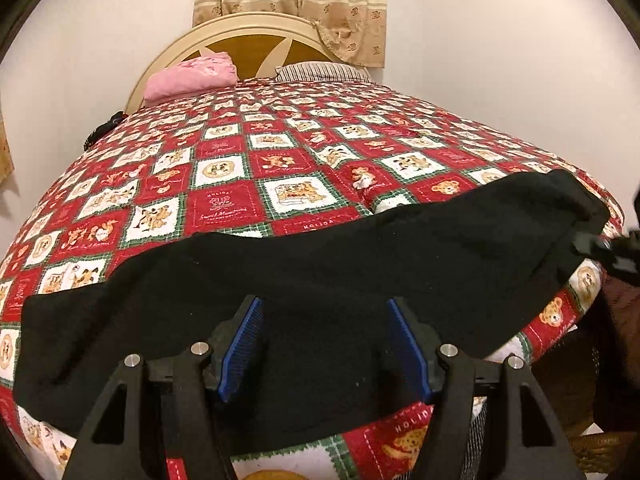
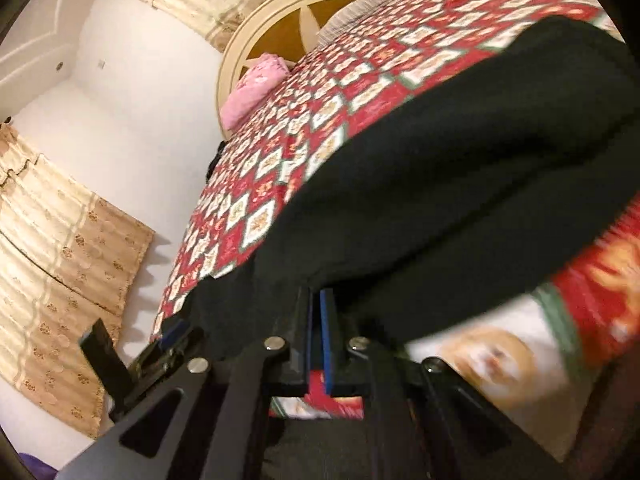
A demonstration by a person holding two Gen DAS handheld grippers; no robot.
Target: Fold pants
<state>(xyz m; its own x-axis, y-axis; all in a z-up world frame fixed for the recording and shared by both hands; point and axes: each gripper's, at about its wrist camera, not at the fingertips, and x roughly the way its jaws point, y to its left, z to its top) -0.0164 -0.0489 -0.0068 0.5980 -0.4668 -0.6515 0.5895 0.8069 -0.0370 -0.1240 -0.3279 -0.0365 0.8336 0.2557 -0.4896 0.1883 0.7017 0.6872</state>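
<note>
- A beige patterned curtain hangs on the white wall at the far left of the right wrist view; a second curtain hangs behind the bed's head.
- A folded pink cloth lies at the head of the bed, left of a striped pillow, both in front of the rounded cream headboard.
- A red, white and green quilt with bear pictures covers the bed.
- The black pants lie stretched in a long band across the near edge of the quilt, one end at the left side, the other reaching the right corner.
- The left gripper hovers over the middle of the pants with its blue pads well apart; nothing is pinched between them.
- The right gripper is at the near edge of the pants, its blue pads drawn almost together. The cloth's edge lies at their tips, yet blur hides whether fabric is caught between them.
- In the left wrist view, that right gripper shows as a dark blurred shape at the pants' right end.
</note>
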